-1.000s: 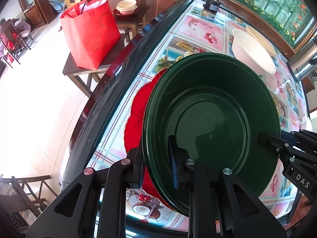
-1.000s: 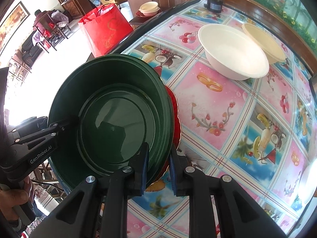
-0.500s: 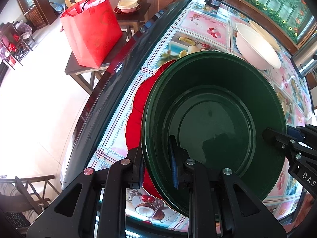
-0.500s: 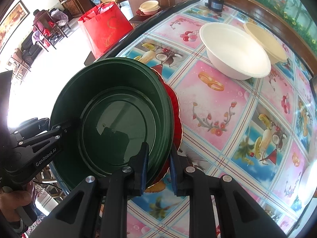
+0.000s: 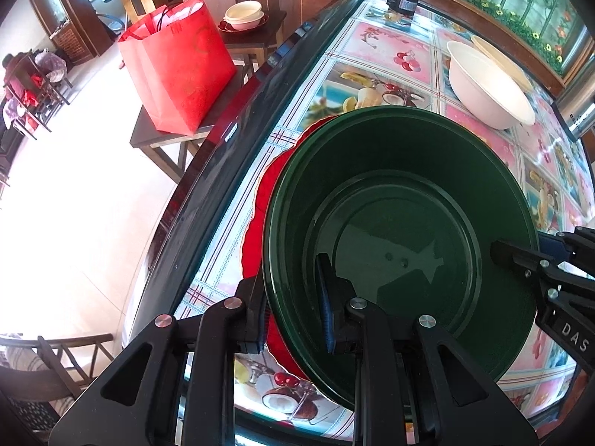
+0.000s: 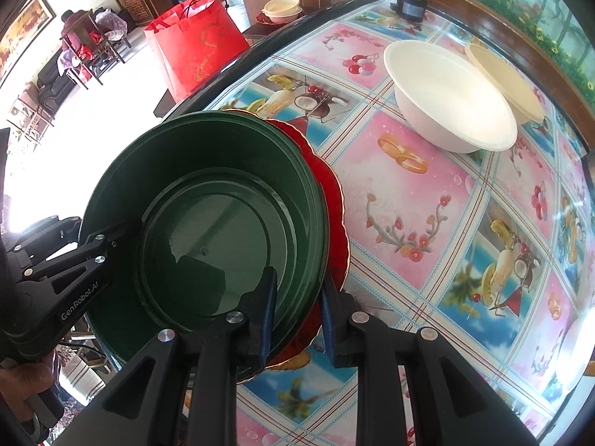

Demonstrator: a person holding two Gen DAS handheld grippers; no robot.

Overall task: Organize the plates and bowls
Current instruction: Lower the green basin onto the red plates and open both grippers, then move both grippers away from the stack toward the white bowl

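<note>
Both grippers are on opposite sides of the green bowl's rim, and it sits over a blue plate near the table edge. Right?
Not quite: the plate under the green bowl is red, not blue, as the right wrist view shows. The rest holds: the left gripper and the right gripper straddle opposite sides of the rim, near the table edge.

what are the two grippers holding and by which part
Both hold the green bowl by its rim: left gripper on the near-left edge, right gripper, jaws opening, on the opposite edge.

Red bag (image 5: 178,63) on side table (image 5: 163,137)

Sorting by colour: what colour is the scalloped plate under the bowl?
Red scalloped plate, clearest in right wrist view.
</note>
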